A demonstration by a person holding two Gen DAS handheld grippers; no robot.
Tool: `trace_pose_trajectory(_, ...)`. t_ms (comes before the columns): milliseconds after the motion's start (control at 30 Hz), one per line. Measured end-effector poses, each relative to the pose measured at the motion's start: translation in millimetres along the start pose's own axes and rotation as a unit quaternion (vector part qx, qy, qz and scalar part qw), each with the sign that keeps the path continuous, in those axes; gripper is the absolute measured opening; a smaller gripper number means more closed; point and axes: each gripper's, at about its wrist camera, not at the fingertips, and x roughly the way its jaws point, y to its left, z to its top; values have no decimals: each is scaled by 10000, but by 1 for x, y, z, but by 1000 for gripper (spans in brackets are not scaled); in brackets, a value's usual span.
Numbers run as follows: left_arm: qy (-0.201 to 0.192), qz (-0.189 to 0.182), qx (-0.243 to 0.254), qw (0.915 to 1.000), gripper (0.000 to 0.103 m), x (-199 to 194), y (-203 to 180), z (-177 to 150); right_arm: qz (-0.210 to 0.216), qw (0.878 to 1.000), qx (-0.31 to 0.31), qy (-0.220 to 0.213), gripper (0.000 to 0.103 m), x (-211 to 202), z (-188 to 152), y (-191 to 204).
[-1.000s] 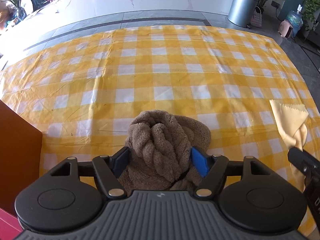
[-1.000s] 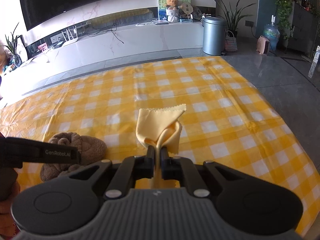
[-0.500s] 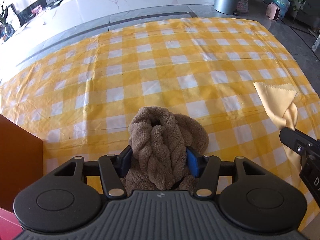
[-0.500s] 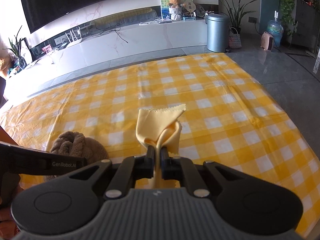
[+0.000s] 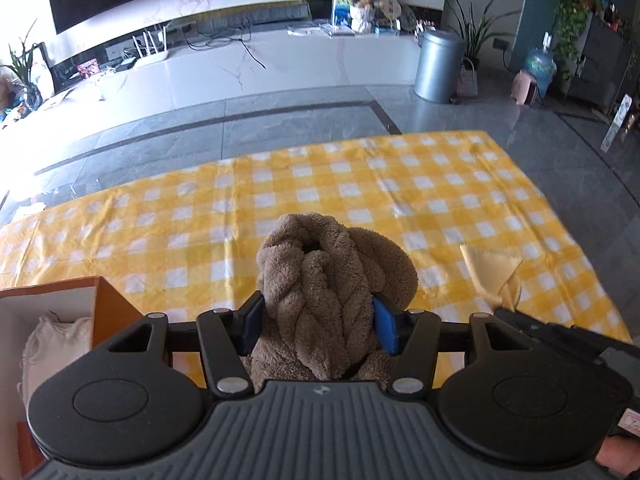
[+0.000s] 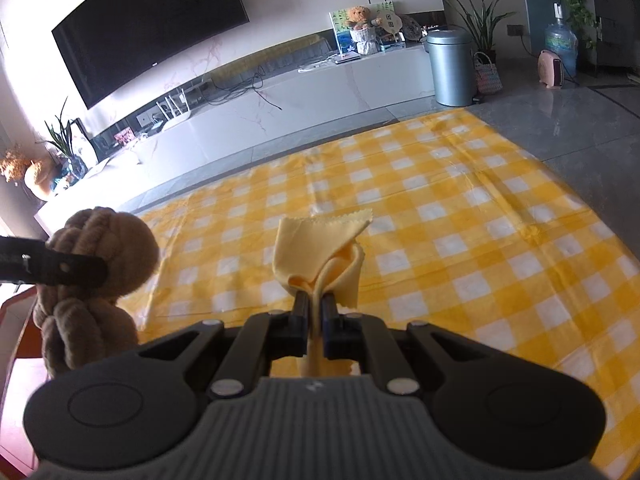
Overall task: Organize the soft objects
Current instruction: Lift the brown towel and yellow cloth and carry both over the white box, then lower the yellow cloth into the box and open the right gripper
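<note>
While the left gripper (image 5: 318, 326) lifts a fluffy brown knotted plush (image 5: 332, 280) pinched between its fingers, right gripper (image 6: 315, 314) fingers clamped on a thin yellow cloth (image 6: 320, 250), above the yellow checked worktop (image 6: 460, 220), orange box (image 5: 112, 300) at left.

Bright daylight, floor glare, fisheye-warped edges

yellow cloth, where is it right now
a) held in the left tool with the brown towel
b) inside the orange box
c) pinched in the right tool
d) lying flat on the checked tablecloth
c, the yellow cloth rises from between the closed fingers of the right tool, lifted above the checked tablecloth, while the left tool grips only the brown towel.
</note>
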Motion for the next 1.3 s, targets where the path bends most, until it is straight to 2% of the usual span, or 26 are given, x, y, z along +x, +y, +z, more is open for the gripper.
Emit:
trace_pose_trajectory(133, -383, -243, -509, 9977, 64, -46, 41, -2, 496, 9986, -154, -33, 4, -10, -4, 24)
trace_pose_trajectory(233, -659, -391, -983, 9922, 64, -75, 77, -12, 826, 9954, -448, -195, 4, -24, -3, 50)
trace_pose_trajectory(333, -924, -446, -1170, 9878, 64, -102, 110, -25, 1325, 9895, -434, -384, 4, -41, 0, 75)
trace_pose_trajectory(533, -1403, -264, -1595, 9768, 64, -140, 191, -40, 2128, 9724, -721, -637, 4, -72, 3, 148)
trace_pose_trajectory(733, -1673, -152, -2250, 9598, 64, -157, 271, -66, 2470, 9566, -1472, -474, 4, -72, -8, 235)
trace_pose_trajectory(800, -1725, -59, -2304, 9577, 64, -157, 285, -78, 2520, 9505, -1790, -324, 4, -66, -15, 263)
trace_pose_trajectory(967, -1718, 271, -2292, 9577, 64, -144, 302, -108, 2257, 9512, -2098, 130, 4, -43, -38, 316)
trace_pose_trajectory(1067, -1702, 281, -2238, 9593, 64, -134, 306, -117, 1871, 9512, -2382, 586, 4, -19, -65, 344)
trace_pose_trajectory(1200, -1484, 198, -2135, 9654, 65, -120, 313, -121, 1222, 9532, -2611, 912, 4, 12, -100, 366)
trace_pose_trajectory(1233, -1447, 246, -2118, 9662, 65, -120, 316, -125, 1110, 9536, -2611, 1004, 4, 19, -105, 369)
trace_pose_trajectory(1300, -1384, 427, -2105, 9668, 64, -116, 319, -128, 618, 9527, -2721, 1205, 4, 35, -115, 371)
